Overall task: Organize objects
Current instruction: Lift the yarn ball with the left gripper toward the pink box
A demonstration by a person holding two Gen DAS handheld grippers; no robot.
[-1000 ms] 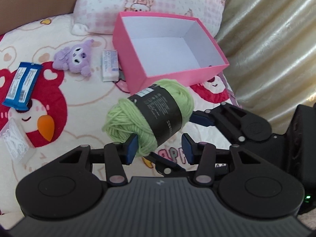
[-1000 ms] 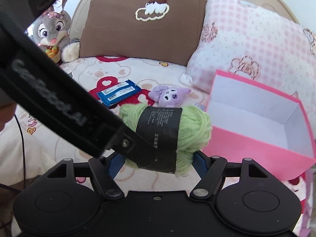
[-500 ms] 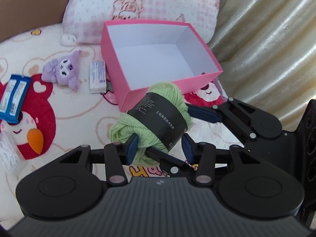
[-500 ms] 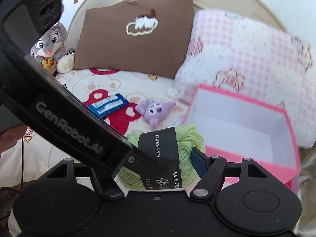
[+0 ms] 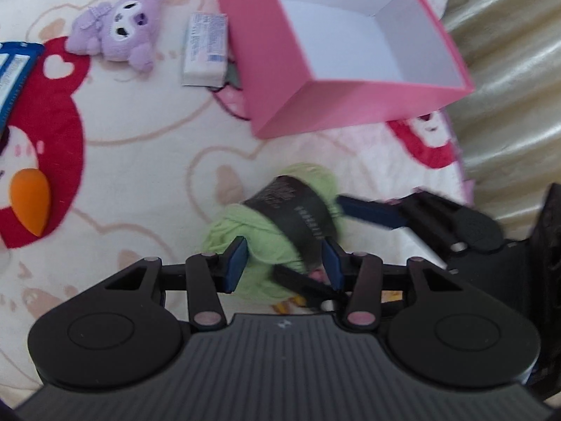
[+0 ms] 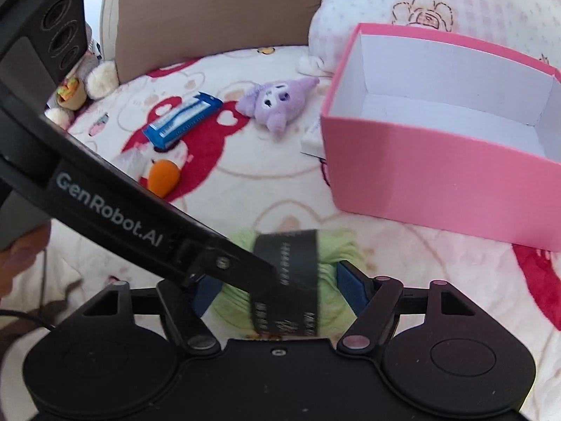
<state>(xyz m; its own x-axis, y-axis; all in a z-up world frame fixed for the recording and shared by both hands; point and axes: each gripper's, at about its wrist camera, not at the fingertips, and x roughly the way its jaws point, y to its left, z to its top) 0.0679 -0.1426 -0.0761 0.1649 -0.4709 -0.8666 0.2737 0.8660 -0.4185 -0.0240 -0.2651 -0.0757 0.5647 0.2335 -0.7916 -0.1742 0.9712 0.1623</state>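
Holding the soft green yarn skein with its black paper band (image 5: 280, 221), I have both tools around it just above the cream fleece blanket printed with red cartoon figures (image 5: 140, 161), in front of the near wall of the empty pink cardboard box with the white lining (image 5: 336, 105).

My left gripper (image 5: 284, 263) has its blue pads at the skein's near green end; blur keeps me from telling whether they pinch it. My right gripper (image 6: 280, 291) straddles the skein lengthwise, one pad at each woolly end, and its jaws are opening, so I judge that the pads no longer press.

I expect the yarn to be light, squashy and grippy. It should sag and roll if taken by a loose end. The banded middle looks like the firmest place to hold, since the paper keeps the strands together.

My left camera looks steeply down and shows a small white wrapped packet (image 5: 205, 49) lying flat beside the box's left wall; the right camera catches only its corner. My right camera looks flatter and shows what the left cannot: a brown cushion (image 6: 221, 17), a pink checked pillow (image 6: 438, 3) and a grey plush rabbit (image 6: 87, 80).
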